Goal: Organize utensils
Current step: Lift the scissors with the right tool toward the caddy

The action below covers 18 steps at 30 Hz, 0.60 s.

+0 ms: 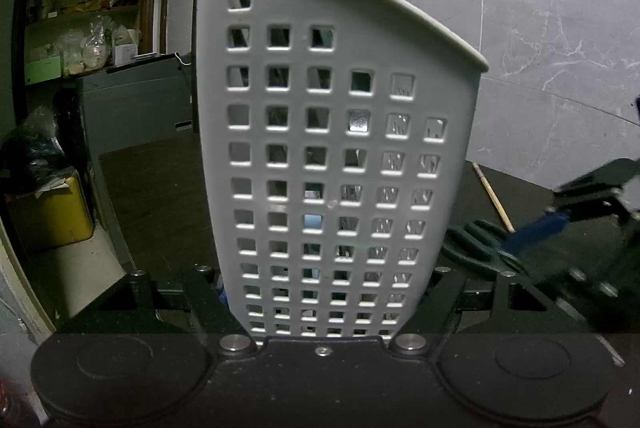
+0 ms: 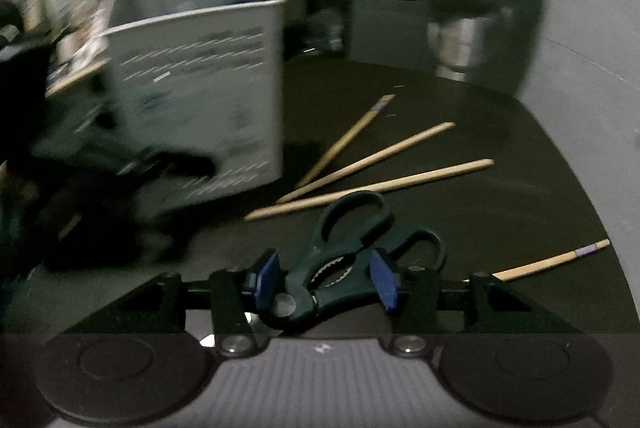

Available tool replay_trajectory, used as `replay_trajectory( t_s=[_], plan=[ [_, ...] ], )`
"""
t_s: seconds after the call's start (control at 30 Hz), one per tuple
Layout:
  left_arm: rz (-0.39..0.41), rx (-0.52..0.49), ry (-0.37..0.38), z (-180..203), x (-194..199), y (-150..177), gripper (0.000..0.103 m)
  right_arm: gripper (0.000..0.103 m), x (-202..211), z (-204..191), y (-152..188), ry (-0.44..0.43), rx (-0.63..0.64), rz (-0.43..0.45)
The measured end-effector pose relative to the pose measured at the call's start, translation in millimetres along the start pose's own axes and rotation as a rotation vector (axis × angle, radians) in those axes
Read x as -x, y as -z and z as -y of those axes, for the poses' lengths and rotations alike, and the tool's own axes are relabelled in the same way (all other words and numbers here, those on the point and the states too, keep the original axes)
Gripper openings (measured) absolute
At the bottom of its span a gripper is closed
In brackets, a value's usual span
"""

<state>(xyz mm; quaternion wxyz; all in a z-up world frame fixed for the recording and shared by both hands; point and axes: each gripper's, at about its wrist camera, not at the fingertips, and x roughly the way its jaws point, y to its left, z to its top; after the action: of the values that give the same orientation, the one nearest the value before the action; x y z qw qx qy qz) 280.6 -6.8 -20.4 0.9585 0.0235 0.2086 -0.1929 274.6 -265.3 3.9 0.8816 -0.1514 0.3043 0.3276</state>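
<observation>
A white perforated utensil caddy [image 1: 320,148] fills the left wrist view, with my left gripper [image 1: 328,292] shut on its lower sides. Utensils show dimly through its holes. In the right wrist view the caddy [image 2: 200,88] stands blurred at the left on the dark table [image 2: 480,208]. My right gripper [image 2: 326,276] is shut on dark green scissors [image 2: 340,252], its blue pads [image 2: 384,280] at the neck near the pivot and the handle loops pointing away. From the left wrist view the right gripper [image 1: 520,236] and scissors [image 1: 476,244] sit low at the right. Several wooden chopsticks [image 2: 372,188] lie loose beyond the scissors.
One chopstick [image 2: 552,262] lies apart at the right, and another chopstick [image 1: 494,198] shows beside the caddy. A blurred shiny jar-like object [image 2: 472,8] stands at the table's far edge. A grey cabinet [image 1: 132,108] and cluttered shelves [image 1: 80,8] are beyond the table at the left.
</observation>
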Motion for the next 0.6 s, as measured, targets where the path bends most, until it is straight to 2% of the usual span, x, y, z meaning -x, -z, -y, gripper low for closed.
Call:
replay_trajectory(
  t_s=[0.07,0.13,0.2,0.27,0.43,0.6],
  plan=[
    [0.000,0.000,0.000,0.0,0.0,0.1,0.075,0.067,7.0,-8.6,2.2,-0.038,0.046,-0.030],
    [0.000,0.000,0.000,-0.1,0.1,0.0,0.075,0.071,11.9,-13.9,4.4,-0.053,0.050,-0.036],
    [0.000,0.000,0.000,0.1,0.1,0.2,0.075,0.074,16.9,-16.9,3.2,-0.051,0.028,-0.015],
    [-0.001,-0.001,0.000,0.2,0.1,-0.1,0.075,0.086,16.9,-13.6,-0.3,-0.040,-0.014,0.018],
    [0.000,-0.001,0.002,0.0,0.1,-0.1,0.075,0.085,7.3,-3.3,-5.6,0.034,-0.151,0.045],
    [0.000,0.000,0.001,0.2,-0.1,0.0,0.075,0.073,-5.4,12.1,-6.7,0.110,-0.304,0.015]
  ],
)
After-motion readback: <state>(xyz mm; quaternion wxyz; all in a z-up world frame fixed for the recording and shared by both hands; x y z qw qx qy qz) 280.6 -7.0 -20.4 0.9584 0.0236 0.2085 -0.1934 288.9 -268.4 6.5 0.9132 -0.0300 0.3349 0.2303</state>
